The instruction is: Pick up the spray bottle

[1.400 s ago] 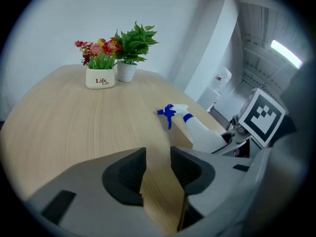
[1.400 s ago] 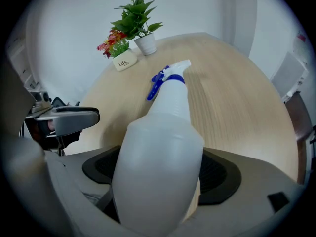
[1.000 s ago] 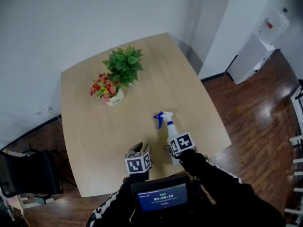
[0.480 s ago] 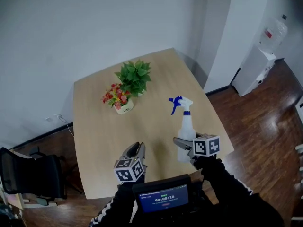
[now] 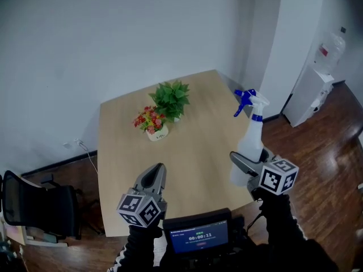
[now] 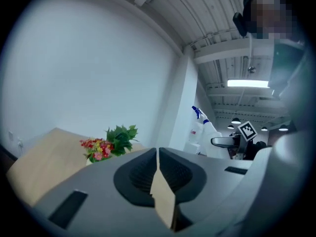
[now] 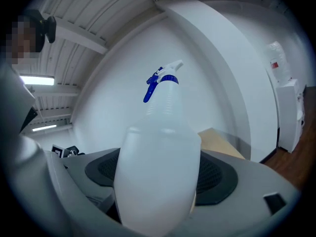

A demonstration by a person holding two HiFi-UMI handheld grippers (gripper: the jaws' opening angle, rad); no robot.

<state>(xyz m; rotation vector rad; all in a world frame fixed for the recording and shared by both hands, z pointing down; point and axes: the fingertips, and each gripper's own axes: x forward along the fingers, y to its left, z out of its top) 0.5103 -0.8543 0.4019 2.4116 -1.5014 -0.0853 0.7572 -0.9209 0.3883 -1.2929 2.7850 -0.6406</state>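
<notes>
The spray bottle (image 5: 249, 143) is white and translucent with a blue trigger head. It hangs upright in the air above the right edge of the wooden table (image 5: 193, 152). My right gripper (image 5: 243, 171) is shut on the bottle's lower body; in the right gripper view the bottle (image 7: 158, 172) fills the gap between the jaws. My left gripper (image 5: 154, 175) is raised over the table's near edge. Its jaws are closing, almost together, with nothing between them (image 6: 157, 154). The left gripper view also catches the bottle (image 6: 205, 130) off to the right.
A green potted plant (image 5: 172, 98) and a small pot of red flowers (image 5: 151, 120) stand at the back of the table. A black chair (image 5: 34, 205) is at the left. A water dispenser (image 5: 315, 89) stands at the far right. A small screen (image 5: 198, 237) sits at my chest.
Both grippers have risen. The right one lifted the spray bottle off the table. The left gripper's jaws went from wide apart to nearly together.
</notes>
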